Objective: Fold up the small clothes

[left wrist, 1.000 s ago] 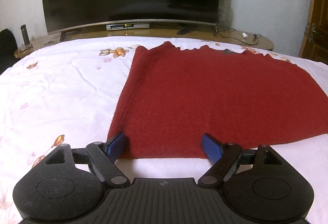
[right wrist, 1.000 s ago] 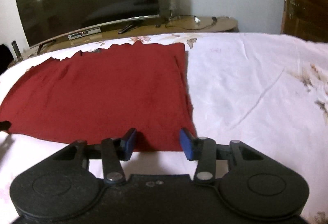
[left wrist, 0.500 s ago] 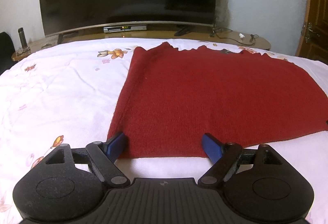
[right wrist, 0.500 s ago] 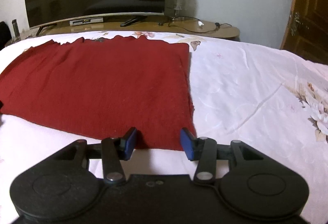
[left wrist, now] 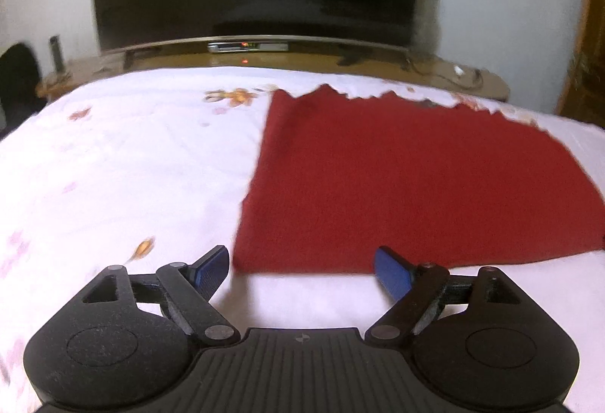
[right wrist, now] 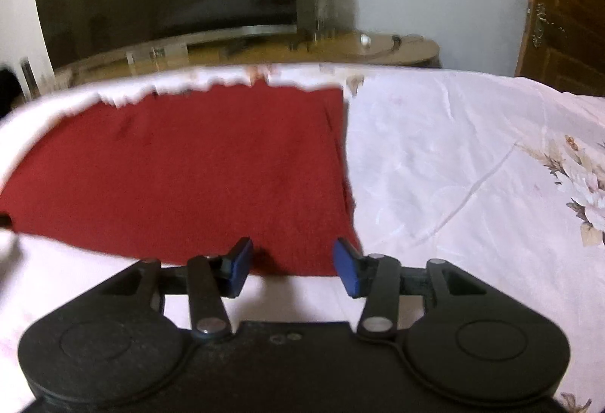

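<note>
Lining up both tools at cloth (left wrist: 416, 186) near corners on bed (left wrist: 113, 167): left tool (left wrist: 302, 267) wide, right tool (right wrist: 293, 263) wide, nothing gripped, ready to pinch hem for fold.

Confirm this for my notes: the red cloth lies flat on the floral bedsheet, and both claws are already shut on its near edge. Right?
Not quite. The red cloth does lie flat on the floral bedsheet, but both wrist views show the left claw and right claw open at its near edge, gripping nothing.

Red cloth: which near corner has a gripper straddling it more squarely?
The near right corner, between the right gripper fingers. The left gripper sits offset from its corner.
</note>
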The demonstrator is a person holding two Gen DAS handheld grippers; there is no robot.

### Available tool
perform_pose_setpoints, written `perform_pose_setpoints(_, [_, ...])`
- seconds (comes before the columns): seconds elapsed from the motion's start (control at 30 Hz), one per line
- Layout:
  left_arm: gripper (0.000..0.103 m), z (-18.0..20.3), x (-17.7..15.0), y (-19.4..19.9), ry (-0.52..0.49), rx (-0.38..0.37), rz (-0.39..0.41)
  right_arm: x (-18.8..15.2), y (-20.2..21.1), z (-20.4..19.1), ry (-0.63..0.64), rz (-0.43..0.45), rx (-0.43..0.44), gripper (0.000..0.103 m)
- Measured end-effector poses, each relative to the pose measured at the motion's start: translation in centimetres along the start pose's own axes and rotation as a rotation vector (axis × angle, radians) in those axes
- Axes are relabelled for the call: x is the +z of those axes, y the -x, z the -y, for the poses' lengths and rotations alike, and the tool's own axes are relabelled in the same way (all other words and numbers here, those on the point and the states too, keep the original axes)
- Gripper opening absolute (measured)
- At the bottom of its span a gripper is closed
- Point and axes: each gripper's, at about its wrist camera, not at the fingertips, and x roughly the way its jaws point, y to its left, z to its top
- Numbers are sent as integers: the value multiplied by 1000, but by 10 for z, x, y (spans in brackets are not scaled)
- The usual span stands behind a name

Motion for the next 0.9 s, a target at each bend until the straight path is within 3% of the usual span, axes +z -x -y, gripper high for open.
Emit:
perform_pose_setpoints(0.13, [84, -21, -19, 10, 224, -112, -22, -4, 18, -1, -8, 19, 27, 48])
perform_pose_setpoints(0.3, [83, -35, -31, -4, 501, -315, -55, -6, 20, -13, -12, 12, 67, 48])
perform_pose_setpoints(0.47, [84, -51, -30, -31, 703, -421, -65, 1, 14, -29, -21, 16, 112, 48])
perform_pose_setpoints(0.53, [83, -54, -28, -39, 739, -433, -53, 6, 11, -35, -24, 22, 131, 48])
perform_pose_setpoints(0.67, [83, -42, -19, -49, 714, -412, -14, 17, -1, -48, -24, 32, 170, 48])
perform_pose_setpoints(0.83, [83, -41, -12, -57, 795, -368, 46, 34, -23, -69, 2, 39, 218, 47])
perform_pose_setpoints(0.9, [74, -40, -9, -61, 798, -351, 55, 45, -34, -78, 17, 46, 237, 46])
